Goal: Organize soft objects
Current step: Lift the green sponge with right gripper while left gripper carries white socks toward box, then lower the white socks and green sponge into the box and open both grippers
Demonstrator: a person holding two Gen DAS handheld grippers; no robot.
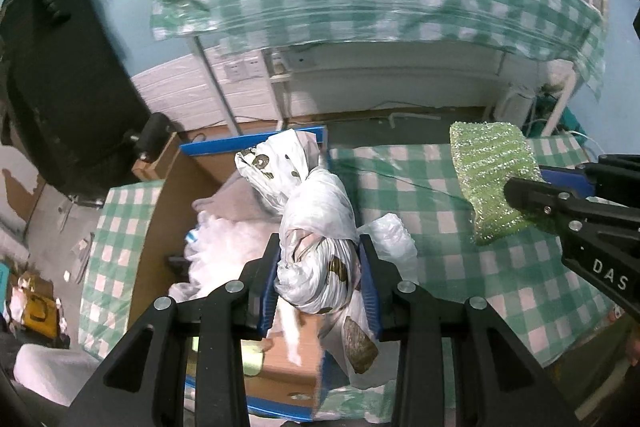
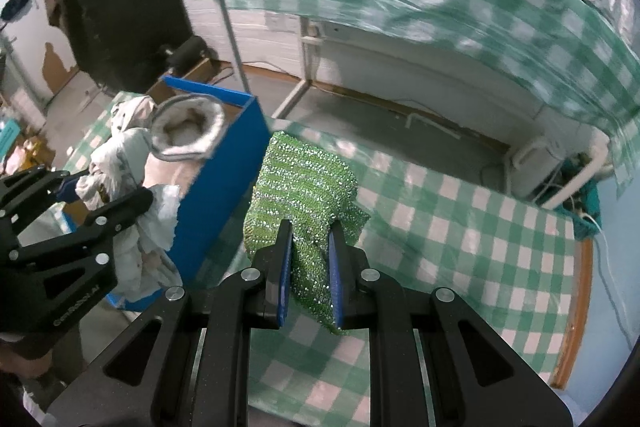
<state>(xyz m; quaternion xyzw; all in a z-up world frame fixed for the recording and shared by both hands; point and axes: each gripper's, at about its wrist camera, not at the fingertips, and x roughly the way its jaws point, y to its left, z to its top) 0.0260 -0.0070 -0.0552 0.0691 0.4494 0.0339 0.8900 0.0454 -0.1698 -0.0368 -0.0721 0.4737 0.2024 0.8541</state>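
Both grippers carry soft things above the checked table.

The left gripper (image 1: 319, 267) clenches a knotted white cloth bundle (image 1: 316, 227) over the blue-edged box (image 2: 224, 163), which holds white soft items and a grey fleecy piece (image 2: 186, 131). The right gripper (image 2: 310, 259) grips a glittery green sponge (image 2: 304, 183) just beside the box wall, over bare tablecloth (image 2: 460, 247).

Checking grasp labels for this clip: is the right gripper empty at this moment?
No, the right gripper has its blue pads clamped on a green sparkly scrubbing cloth, held above the checked tablecloth.
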